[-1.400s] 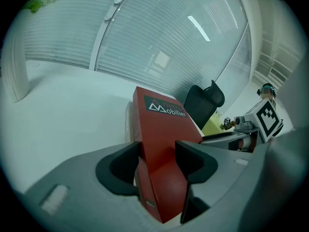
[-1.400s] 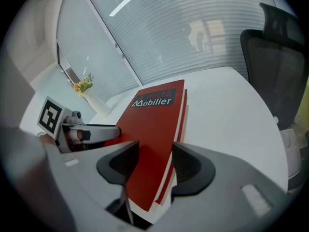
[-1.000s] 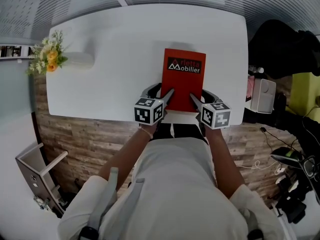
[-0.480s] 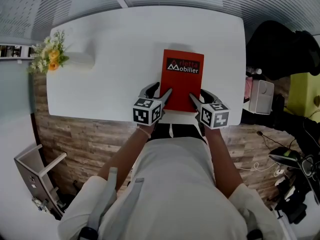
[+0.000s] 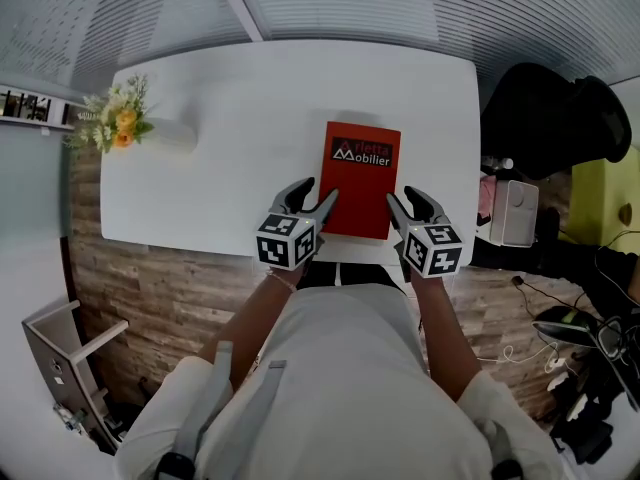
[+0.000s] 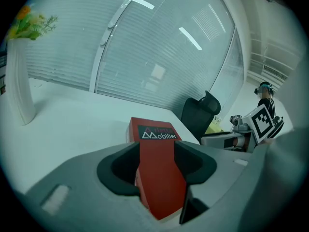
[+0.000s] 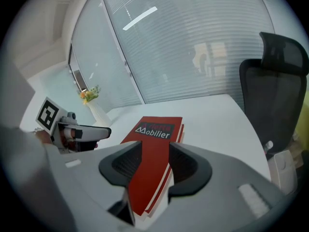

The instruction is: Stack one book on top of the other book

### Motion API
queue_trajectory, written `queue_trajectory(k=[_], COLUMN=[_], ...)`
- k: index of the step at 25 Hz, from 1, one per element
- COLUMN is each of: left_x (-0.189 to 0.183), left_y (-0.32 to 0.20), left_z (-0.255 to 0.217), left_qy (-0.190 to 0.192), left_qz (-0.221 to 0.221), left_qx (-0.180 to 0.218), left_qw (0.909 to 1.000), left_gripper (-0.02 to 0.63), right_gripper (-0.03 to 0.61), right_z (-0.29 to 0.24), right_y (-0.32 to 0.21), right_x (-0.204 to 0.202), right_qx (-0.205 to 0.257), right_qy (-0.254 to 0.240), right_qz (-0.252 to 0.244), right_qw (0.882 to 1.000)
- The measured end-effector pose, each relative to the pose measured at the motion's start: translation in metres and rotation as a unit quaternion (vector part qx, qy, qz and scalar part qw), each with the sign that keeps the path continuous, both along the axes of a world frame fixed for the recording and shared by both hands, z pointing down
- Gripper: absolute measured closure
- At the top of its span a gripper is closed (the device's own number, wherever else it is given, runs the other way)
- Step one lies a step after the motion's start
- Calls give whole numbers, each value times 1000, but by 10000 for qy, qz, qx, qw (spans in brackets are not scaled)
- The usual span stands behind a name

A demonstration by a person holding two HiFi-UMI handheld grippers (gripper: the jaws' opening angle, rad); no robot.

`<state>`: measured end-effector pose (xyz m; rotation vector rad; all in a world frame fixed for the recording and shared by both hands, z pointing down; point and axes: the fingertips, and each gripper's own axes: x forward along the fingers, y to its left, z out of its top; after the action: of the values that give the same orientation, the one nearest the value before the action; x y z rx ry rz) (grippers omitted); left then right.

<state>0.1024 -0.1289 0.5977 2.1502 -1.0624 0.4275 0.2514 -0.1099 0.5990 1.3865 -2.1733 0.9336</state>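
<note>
A red book (image 5: 360,183) with a dark label on its cover lies on the white table (image 5: 220,168), towards the near edge and right of the middle. It rests squarely on a second book (image 7: 181,131) – the right gripper view shows that one's red edge just under the top cover's right side. So the two books sit as one neat stack.

The left gripper (image 5: 312,200) hangs over the stack's near left corner and the right gripper (image 5: 410,206) over the near right corner. Both are tilted down towards the table. Each gripper's jaws stand apart, the left pair wide and the right pair somewhat narrower, and both pairs have just been closing a little. Neither pair presses on anything. In each gripper view the stack shows only through the gap, lying on the table beyond the jaws – the pads are clear of it.

A white vase of yellow flowers (image 5: 125,123) stands at the table's far left corner, well apart from the books. A black office chair (image 5: 550,108) sits off the table's right end.
</note>
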Motion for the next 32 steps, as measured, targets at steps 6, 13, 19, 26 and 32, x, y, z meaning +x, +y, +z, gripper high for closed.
queue_trajectory(k=[6, 13, 19, 26, 32], left_x=[3, 12, 12, 9, 8], left_y=[-11, -18, -25, -29, -22], left_z=[-49, -102, -150, -205, -253], left_qy=[88, 365, 591, 776, 854], left_qz=[94, 158, 77, -6, -48], left_qx=[682, 1231, 1693, 2194, 2718], left_qw=[9976, 9916, 9838, 9725, 9585], left_gripper=[427, 473, 506, 535, 556], right_gripper=[428, 468, 502, 518, 532], right_z=[-43, -91, -140, -194, -237], right_y=[-12, -20, -27, -32, -27], right_x=[-1, -5, -6, -6, -8], right_qx=[630, 1256, 1798, 2306, 2655], right_qy=[195, 410, 486, 514, 614], right_qz=[-217, -409, -467, -534, -605], right_qw=[9976, 9904, 9814, 9702, 9603])
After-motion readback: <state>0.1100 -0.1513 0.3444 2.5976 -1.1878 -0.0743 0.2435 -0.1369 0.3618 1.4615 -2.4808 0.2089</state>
